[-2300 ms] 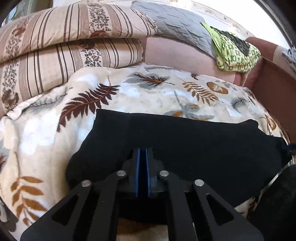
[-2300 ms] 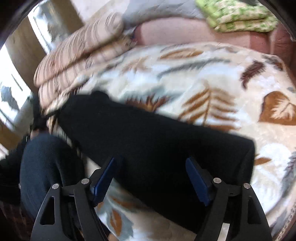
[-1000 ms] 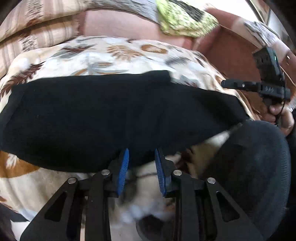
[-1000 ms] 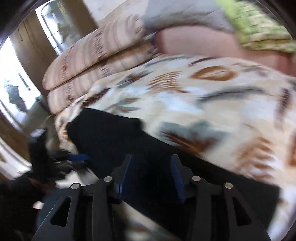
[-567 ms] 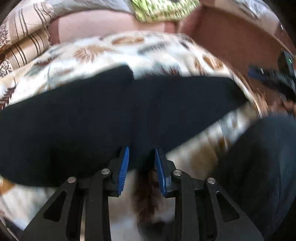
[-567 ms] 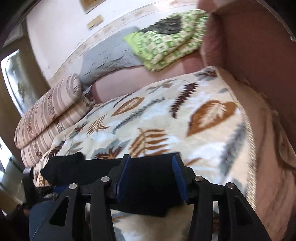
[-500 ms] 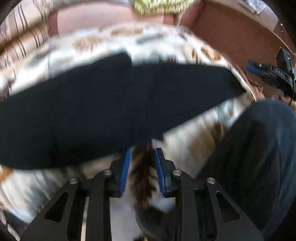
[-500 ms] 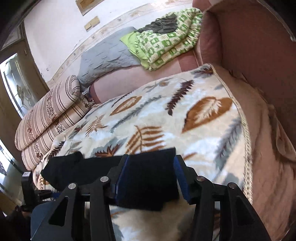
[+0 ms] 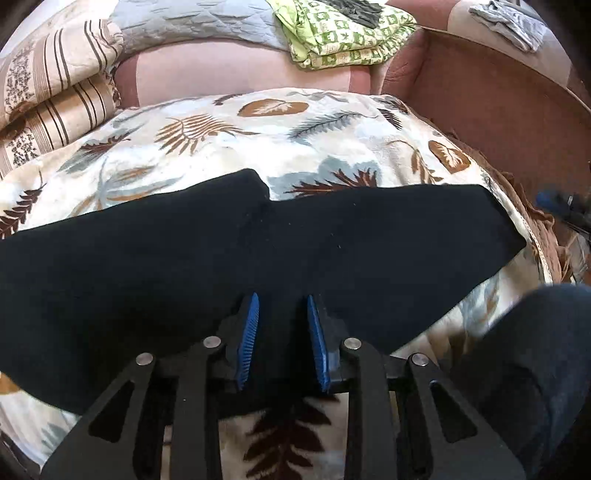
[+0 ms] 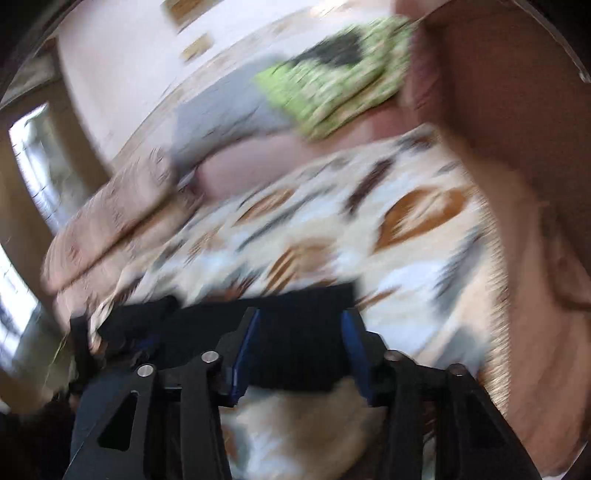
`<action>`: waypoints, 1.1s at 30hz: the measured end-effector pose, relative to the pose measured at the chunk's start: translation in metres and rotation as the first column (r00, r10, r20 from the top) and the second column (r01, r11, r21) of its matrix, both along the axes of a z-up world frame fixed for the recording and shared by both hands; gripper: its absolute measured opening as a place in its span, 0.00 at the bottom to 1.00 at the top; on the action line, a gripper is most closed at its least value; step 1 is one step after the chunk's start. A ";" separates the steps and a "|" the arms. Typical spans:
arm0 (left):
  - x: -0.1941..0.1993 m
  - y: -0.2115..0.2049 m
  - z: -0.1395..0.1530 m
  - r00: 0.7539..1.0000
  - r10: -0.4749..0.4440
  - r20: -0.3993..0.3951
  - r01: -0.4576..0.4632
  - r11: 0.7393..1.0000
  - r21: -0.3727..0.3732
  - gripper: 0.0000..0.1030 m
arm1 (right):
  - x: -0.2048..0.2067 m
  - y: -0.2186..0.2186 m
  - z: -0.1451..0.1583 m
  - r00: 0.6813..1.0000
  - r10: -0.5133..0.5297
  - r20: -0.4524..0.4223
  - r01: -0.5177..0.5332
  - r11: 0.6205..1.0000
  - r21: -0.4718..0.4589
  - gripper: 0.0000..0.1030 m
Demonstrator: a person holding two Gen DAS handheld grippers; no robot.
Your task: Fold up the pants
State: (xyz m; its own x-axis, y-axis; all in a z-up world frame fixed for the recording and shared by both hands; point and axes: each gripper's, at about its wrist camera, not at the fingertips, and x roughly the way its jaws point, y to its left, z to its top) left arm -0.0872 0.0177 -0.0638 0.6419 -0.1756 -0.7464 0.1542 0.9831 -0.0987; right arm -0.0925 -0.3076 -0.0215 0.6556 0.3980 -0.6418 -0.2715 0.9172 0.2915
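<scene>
Long black fabric pants (image 9: 147, 266) lie flat across the near part of the leaf-printed fleece blanket (image 9: 258, 147), running left to right. Behind the blanket, the pink padded sofa back (image 9: 229, 77). Striped beige folded bedding (image 9: 48, 85) stacked at far left. Grey quilted cover (image 9: 192, 22) on top of the sofa back; green patterned folded cloth (image 9: 343, 40) to its right. Brown sofa armrest (image 9: 491, 107) at right.

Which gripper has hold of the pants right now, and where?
Neither visibly. The left gripper straddles the black pants at their near edge; the right gripper's jaws are closing around one end.
</scene>
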 end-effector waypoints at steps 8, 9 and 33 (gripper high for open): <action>0.001 0.005 0.002 1.000 0.028 0.011 -0.027 0.995 -0.093 0.28 | 0.045 0.010 -0.016 0.998 0.038 -0.053 -0.036 0.998 0.050 0.42; -0.001 0.006 0.003 1.000 0.027 0.011 -0.026 0.995 -0.093 0.29 | 0.056 0.010 -0.024 0.995 0.036 -0.090 -0.031 0.998 0.056 0.40; -0.016 0.013 0.012 1.000 -0.003 0.003 0.003 0.986 -0.164 0.32 | 0.099 0.000 -0.052 0.974 0.010 -0.227 0.008 0.997 0.079 0.05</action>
State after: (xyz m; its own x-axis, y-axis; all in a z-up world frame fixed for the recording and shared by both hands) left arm -0.1035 0.0312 -0.0521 0.6432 -0.2975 -0.7056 0.1579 0.9532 -0.2580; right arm 0.0065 -0.3081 -0.0738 0.4957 0.4538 -0.7405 -0.1903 0.8886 0.4173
